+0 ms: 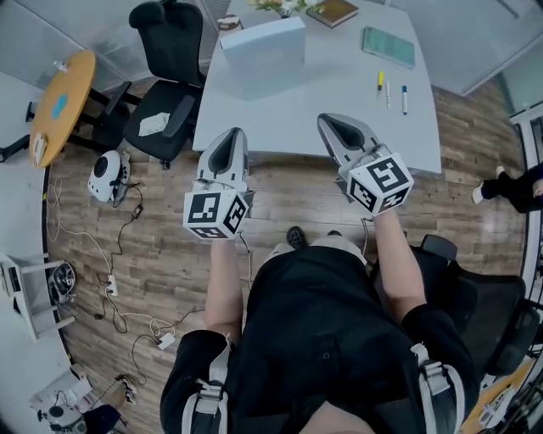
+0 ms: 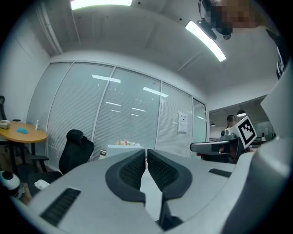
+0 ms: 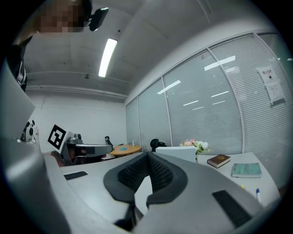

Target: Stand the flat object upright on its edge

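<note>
Black-clad torso of person fills bottom of head view, both forearms stretched fwd. Left hand-held gripper and right hand-held gripper are side by side but apart. Their marker cubes face the camera and their tips point at the near edge of the grey tabletop. Neither touches anything on it.

Left gripper view: black ribbed pads closed to a hairline slit, nothing btw them. Right gripper view: pads meet at the tips, also empty.

On the tabletop, far side:
- white box stands at far left, w/ flowers just behind it.
- brown book lies flat at the back edge.
- teal notebook lies flat just right of the book.
- pens sit in a short row nearer the person, right of centre.

Can't tell which of box, book or notebook is the task's flat object. All three are well apart from both grippers.

Off the tabletop, left side: black office chair beside the left edge, and a round wooden table further out. White rounded device and cables lie on the wood floor.
</note>
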Demonstrator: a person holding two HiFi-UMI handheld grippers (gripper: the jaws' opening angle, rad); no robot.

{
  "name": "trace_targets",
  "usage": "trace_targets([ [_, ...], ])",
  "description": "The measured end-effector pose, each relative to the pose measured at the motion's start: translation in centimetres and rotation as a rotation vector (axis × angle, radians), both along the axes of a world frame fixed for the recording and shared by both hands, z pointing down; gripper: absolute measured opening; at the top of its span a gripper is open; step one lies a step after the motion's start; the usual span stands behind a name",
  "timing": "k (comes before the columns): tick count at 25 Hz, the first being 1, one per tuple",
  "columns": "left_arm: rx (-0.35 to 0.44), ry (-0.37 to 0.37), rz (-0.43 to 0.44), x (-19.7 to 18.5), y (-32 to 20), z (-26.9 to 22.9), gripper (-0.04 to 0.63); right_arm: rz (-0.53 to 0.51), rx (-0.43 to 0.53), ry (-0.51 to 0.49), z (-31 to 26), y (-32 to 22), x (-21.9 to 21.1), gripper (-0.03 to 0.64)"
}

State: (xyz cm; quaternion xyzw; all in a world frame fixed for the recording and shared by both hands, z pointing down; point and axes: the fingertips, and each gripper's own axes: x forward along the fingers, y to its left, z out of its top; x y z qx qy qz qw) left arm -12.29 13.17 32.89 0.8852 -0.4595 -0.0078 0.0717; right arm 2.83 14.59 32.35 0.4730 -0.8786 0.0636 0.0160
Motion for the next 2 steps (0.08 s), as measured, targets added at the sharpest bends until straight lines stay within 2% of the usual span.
trace_targets([
  [2, 0.001, -0.004, 0.001, 0.02, 0.47, -0.09, 0.032, 0.004, 0.002, 0.002, -0.08, 0.40, 0.12, 0.014],
])
